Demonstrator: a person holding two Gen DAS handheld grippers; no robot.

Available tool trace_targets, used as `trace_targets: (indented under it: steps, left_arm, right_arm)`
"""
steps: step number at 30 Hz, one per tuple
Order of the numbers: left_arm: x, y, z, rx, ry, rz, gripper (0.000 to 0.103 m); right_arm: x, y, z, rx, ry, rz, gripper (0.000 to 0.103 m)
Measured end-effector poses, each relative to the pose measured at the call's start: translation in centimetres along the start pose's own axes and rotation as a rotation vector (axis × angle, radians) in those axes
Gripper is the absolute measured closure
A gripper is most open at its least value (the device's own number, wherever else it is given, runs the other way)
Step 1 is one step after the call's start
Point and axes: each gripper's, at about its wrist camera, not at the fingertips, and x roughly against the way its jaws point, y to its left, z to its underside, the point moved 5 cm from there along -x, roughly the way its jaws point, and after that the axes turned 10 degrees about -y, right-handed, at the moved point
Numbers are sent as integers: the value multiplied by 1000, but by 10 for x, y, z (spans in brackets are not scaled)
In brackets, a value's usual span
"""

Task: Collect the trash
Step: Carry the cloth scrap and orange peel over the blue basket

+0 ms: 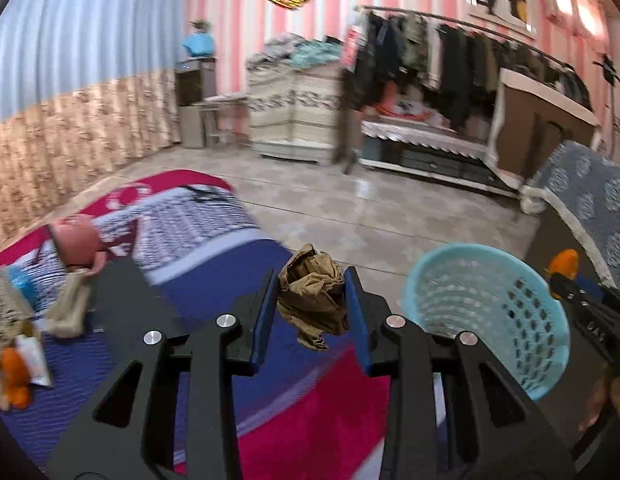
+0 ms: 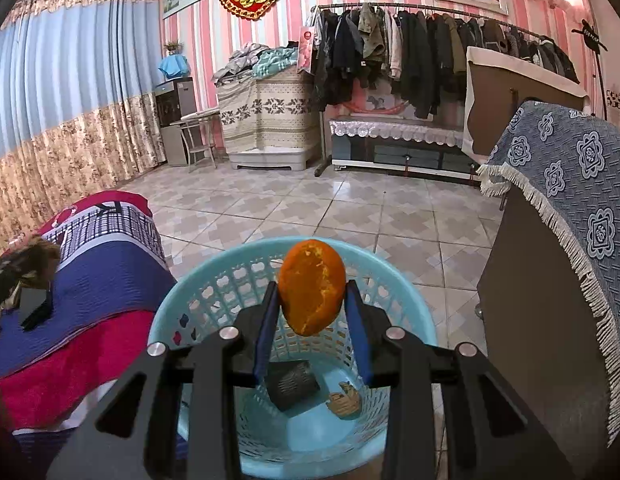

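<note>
**Paper and peel on their way to the basket**

The left gripper (image 1: 312,304) is clamped on a crumpled brown paper (image 1: 312,296), above the bed (image 1: 213,264) just left of the basket (image 1: 550,344). The paper looks light, soft and springy; a pinch through its bulk suits it. The right gripper (image 2: 312,308) pinches an orange peel (image 2: 312,286) by its edges over the basket. It looks light, bendy and possibly slick.

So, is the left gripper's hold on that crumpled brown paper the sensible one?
Reasonably so. The left gripper pinches the crumpled brown paper across its bulky upper middle, one pad on each side, with a loose tail hanging below. A shapeless wad has no handle or rim, so squeezing the thickest bunch from the sides seems the surest grip.
</note>
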Motion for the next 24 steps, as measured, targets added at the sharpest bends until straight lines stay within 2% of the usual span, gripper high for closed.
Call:
trace_targets:
  steps: [6, 11, 21, 22, 24]
  left_arm:
    - [-19, -49, 1, -34, 10, 92, 70]
    - [-30, -80, 5, -62, 19, 150, 70]
    - [-42, -113, 7, -137, 15, 204, 69]
    - [-42, -114, 6, -145, 8, 202, 68]
    - [-45, -115, 4, -162, 3, 193, 58]
  right_arm:
    - [-12, -10, 10, -21, 42, 20, 69]
    - [-10, -27, 10, -70, 37, 48, 69]
    - [-17, -33, 13, -108, 54, 69, 69]
    - [-18, -33, 14, -113, 56, 67, 69]
    - [-18, -34, 14, -112, 56, 67, 69]
